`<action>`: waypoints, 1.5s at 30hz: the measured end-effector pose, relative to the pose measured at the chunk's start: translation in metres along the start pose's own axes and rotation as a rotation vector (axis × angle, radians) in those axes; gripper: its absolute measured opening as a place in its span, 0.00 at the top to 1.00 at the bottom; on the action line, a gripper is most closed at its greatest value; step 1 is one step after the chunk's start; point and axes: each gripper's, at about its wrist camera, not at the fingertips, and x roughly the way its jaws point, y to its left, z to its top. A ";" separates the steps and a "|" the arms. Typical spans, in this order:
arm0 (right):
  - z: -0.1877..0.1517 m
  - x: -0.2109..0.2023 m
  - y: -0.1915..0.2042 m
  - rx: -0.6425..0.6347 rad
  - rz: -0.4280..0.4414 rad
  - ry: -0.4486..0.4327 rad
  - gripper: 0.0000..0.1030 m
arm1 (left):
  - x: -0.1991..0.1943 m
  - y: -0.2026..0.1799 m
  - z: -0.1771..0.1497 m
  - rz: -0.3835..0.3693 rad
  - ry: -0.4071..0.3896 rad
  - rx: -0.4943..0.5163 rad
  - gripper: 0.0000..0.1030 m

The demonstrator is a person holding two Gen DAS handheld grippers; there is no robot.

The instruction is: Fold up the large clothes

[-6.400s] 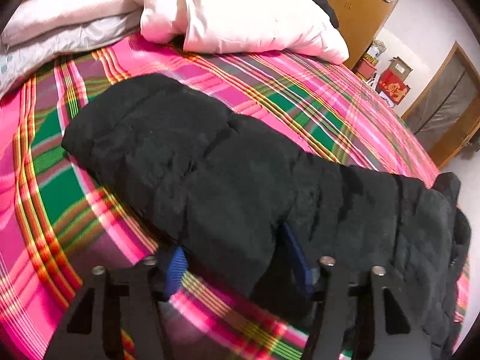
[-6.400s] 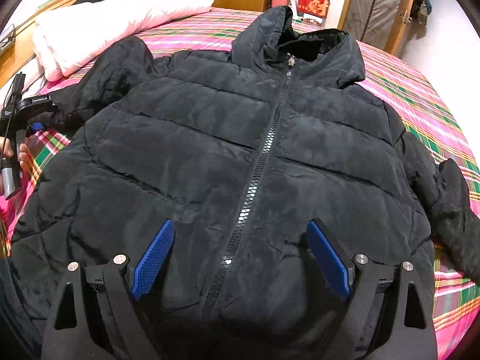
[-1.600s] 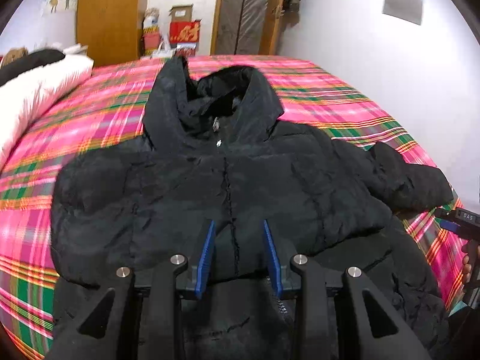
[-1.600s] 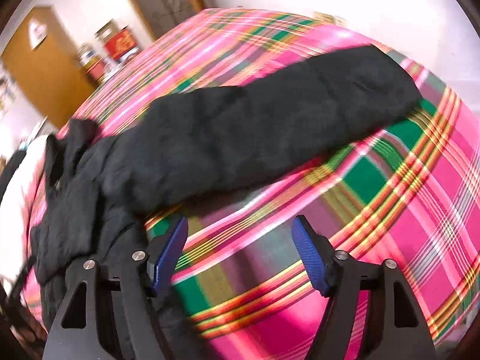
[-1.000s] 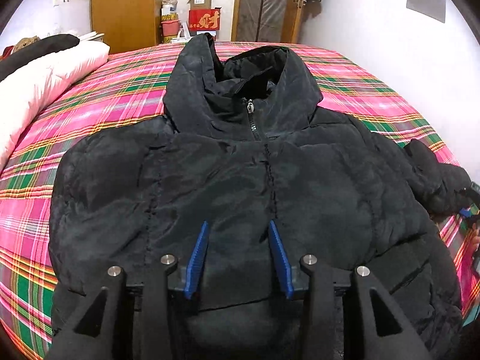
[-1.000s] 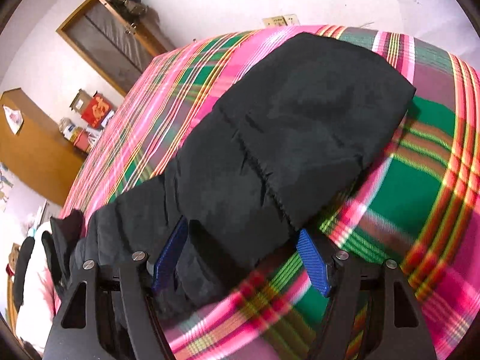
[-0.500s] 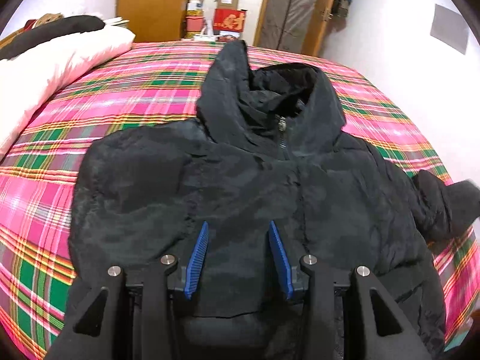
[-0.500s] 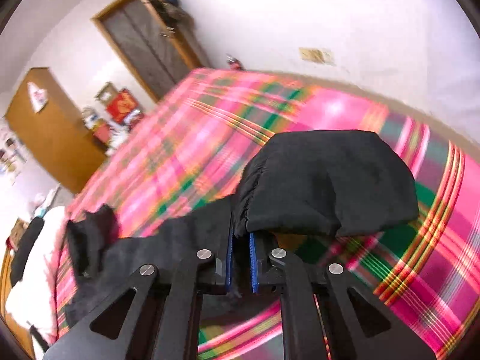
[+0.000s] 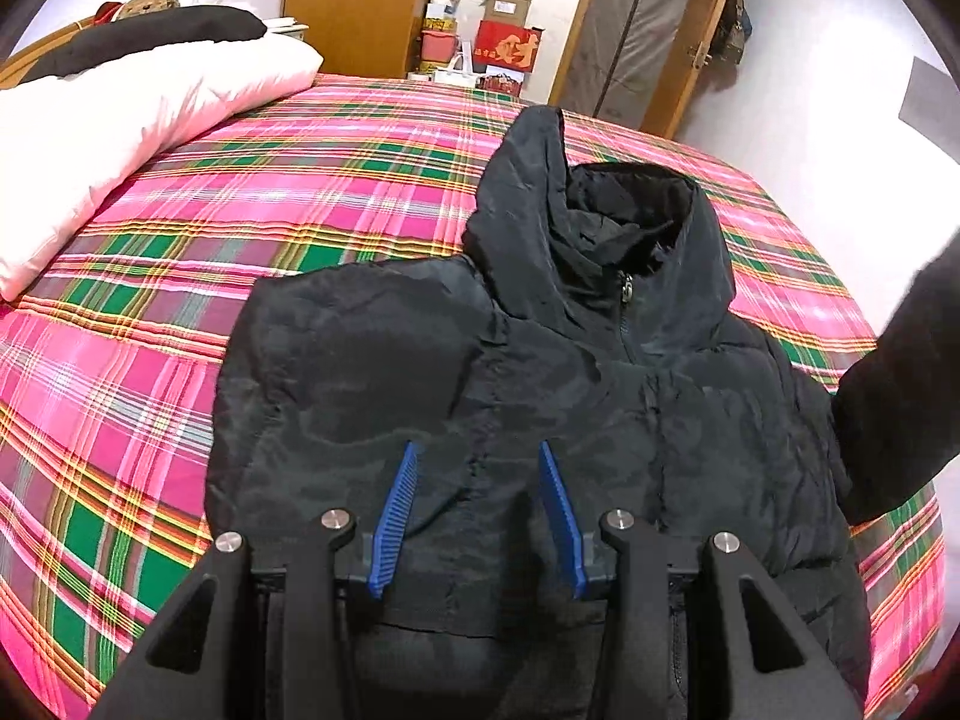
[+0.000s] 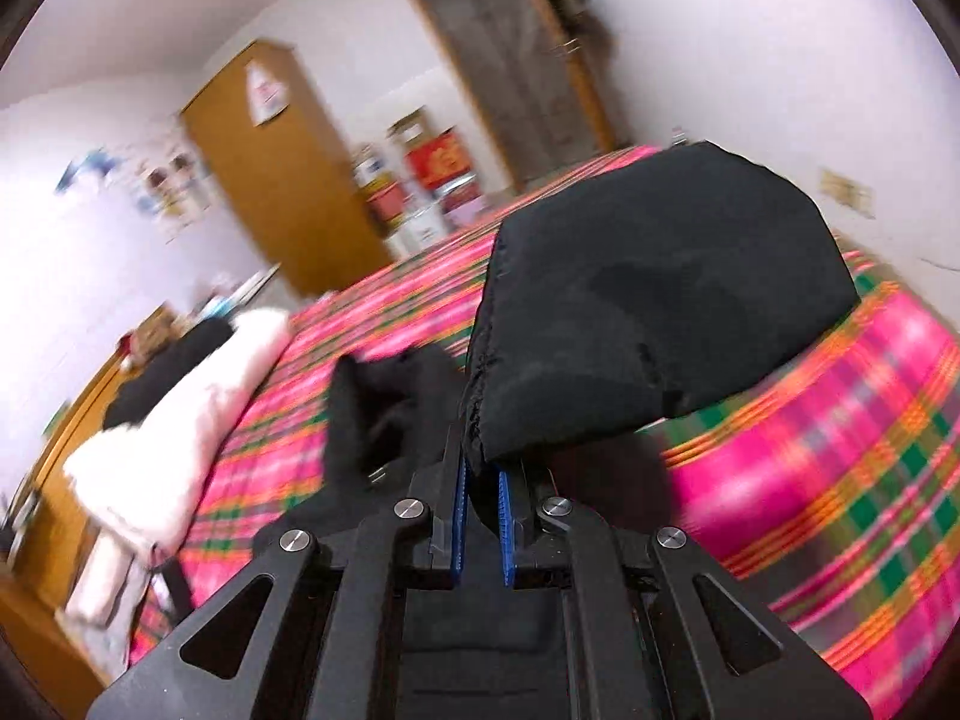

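A black hooded puffer jacket [image 9: 690,396] lies front up on the plaid bedspread [image 9: 300,198]. One sleeve [image 9: 360,372] is folded across the chest, and its cuff end sits between the blue pads of my left gripper [image 9: 477,480], which is closed on the thick fabric. The other sleeve [image 10: 660,300] is lifted off the bed, with my right gripper [image 10: 480,480] shut on its edge. That raised sleeve [image 9: 900,390] also shows at the right edge of the left wrist view. The hood [image 10: 384,408] stays flat on the bed.
White pillows and quilt [image 9: 120,120] with a dark garment on top lie at the head of the bed. A wooden wardrobe [image 9: 360,0], stacked boxes [image 9: 504,48] and a door [image 9: 648,36] stand beyond the far side. A white wall runs along the right.
My right gripper has closed on the far sleeve's cuff and lifted it up and towards the jacket body. My left gripper has drifted sideways over the chest, keeping the folded sleeve.
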 end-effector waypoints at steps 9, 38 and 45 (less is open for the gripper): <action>-0.094 0.131 0.053 -0.092 0.062 0.292 0.92 | -0.004 0.024 0.008 0.006 -0.009 -0.076 0.57; -0.120 0.167 0.011 -0.042 -0.038 0.332 0.58 | -0.015 -0.007 0.009 -0.214 -0.071 -0.029 0.57; -0.137 0.187 0.004 -0.072 0.016 0.374 0.58 | 0.032 -0.036 -0.008 -0.125 0.043 0.109 0.55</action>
